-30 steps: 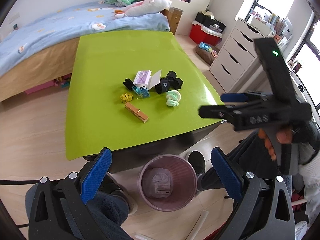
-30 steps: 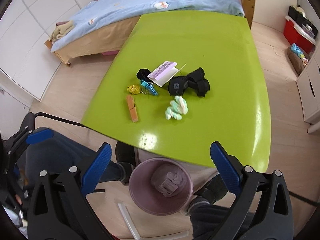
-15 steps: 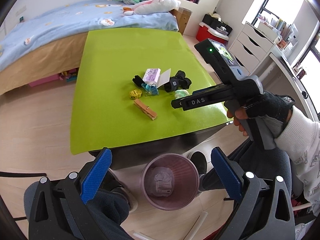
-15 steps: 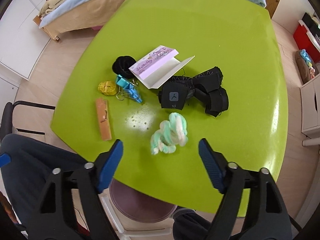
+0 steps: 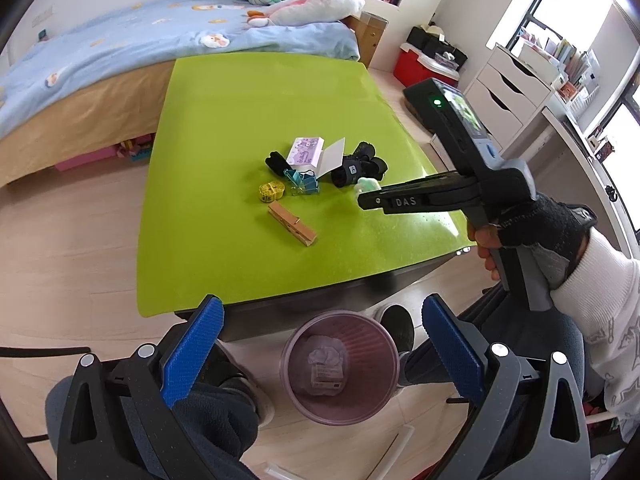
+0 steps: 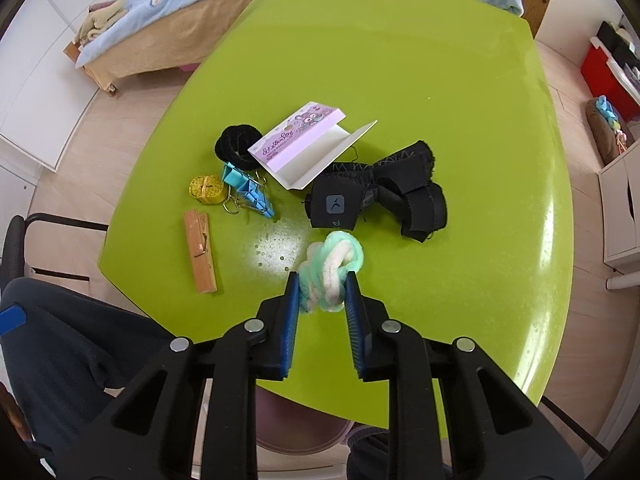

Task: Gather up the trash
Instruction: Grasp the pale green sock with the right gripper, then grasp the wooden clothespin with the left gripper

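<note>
My right gripper [image 6: 322, 286] is shut on a fuzzy green-and-white twisted wad [image 6: 334, 266] that lies on the green table [image 6: 420, 72]. In the left wrist view the right gripper [image 5: 366, 200] reaches over the table's near right part, with the wad [image 5: 366, 185] at its tip. My left gripper [image 5: 320, 344] is open and empty, held above a purple trash bin [image 5: 340, 366] on the floor; the bin holds crumpled paper and a small box.
On the table lie an opened purple card box [image 6: 304, 142], black straps [image 6: 384, 200], a black hair tie [image 6: 236, 146], blue binder clips [image 6: 248, 194], a yellow tape roll [image 6: 206, 188] and a wooden clothespin [image 6: 200, 250]. A bed [image 5: 120, 52] stands behind, drawers [image 5: 504, 92] at right.
My right gripper moved forward and down onto the table and closed on the green-and-white wad. My left gripper stayed open over the bin.
</note>
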`<state>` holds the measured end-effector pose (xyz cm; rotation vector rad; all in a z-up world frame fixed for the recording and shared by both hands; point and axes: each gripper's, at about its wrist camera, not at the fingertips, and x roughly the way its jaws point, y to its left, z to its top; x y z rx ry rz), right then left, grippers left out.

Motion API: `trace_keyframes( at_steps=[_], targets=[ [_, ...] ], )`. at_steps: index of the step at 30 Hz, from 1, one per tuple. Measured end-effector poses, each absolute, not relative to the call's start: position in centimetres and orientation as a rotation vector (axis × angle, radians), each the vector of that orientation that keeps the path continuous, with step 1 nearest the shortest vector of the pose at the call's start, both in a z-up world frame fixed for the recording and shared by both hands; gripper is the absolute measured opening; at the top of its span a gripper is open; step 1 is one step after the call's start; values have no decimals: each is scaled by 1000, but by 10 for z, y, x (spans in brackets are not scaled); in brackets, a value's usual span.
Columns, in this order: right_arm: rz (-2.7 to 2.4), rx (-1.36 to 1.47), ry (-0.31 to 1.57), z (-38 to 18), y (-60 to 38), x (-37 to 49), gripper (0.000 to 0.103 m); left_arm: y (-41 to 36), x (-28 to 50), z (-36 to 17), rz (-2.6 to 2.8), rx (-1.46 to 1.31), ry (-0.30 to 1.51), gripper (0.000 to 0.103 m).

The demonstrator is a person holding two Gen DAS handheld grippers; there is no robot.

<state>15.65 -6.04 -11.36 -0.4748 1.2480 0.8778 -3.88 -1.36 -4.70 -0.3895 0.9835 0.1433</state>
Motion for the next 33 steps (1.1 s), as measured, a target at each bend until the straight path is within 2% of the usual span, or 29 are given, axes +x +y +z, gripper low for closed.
trace_keyframes(
  at_steps=[11,28,29,30,33],
  targets=[
    [879,-357,1192,-81,-97,144,22,-2,8,-60,165,-407,1036,96],
    [852,-299,1164,-67,-134,152,22,18,79,-127,393,-530,1203,95],
    [851,-298,1165,-67,-134,152,22,18,81,-129,403,-533,1207,92],
    [850,-297,1166,-68,-135,152,22,18,83,-132,409,-537,1212,84],
    [850,-296,1168,-68,-136,151,22,19,86,-142,436,-547,1235,70]
  ],
)
